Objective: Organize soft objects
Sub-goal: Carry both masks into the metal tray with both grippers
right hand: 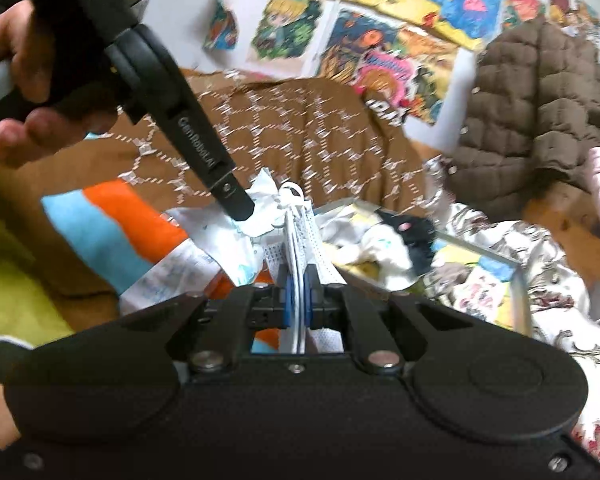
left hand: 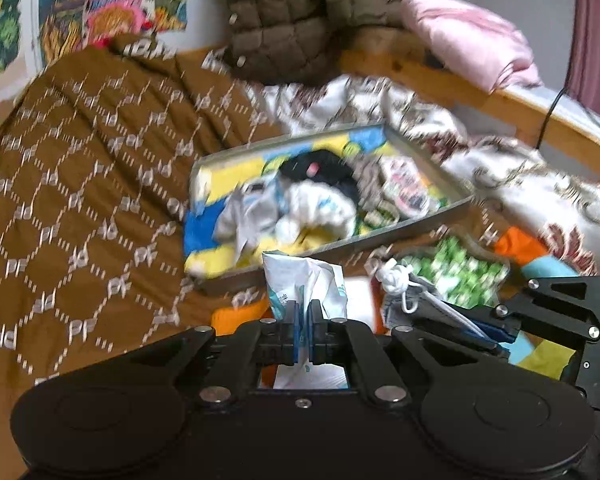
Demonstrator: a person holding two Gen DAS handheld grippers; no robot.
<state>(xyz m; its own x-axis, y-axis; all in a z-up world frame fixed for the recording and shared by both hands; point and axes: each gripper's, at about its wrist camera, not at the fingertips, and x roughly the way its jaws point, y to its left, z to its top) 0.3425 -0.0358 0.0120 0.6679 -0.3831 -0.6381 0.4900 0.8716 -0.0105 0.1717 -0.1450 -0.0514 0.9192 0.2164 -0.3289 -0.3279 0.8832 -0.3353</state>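
My left gripper (left hand: pixel 303 312) is shut on a white tissue pack with blue print (left hand: pixel 306 280), held above the bed. It also shows in the right wrist view (right hand: pixel 242 210) gripping the same pack (right hand: pixel 260 200). My right gripper (right hand: pixel 298 284) is shut on a white mesh pouch with a knotted drawstring (right hand: pixel 300 232); the pouch also shows in the left wrist view (left hand: pixel 404 284), just right of the tissue pack. Beyond both lies a shallow grey tray (left hand: pixel 420 224) holding a black and white plush (left hand: pixel 320 192) and other soft items.
A brown patterned quilt (left hand: pixel 80 180) covers the left of the bed. A brown puffer jacket (left hand: pixel 284 20) and pink bedding (left hand: pixel 468 36) lie at the back. A green-printed packet (left hand: pixel 460 268) and a floral blanket (left hand: pixel 540 184) lie to the right. Colourful posters (right hand: pixel 380 40) hang on the wall.
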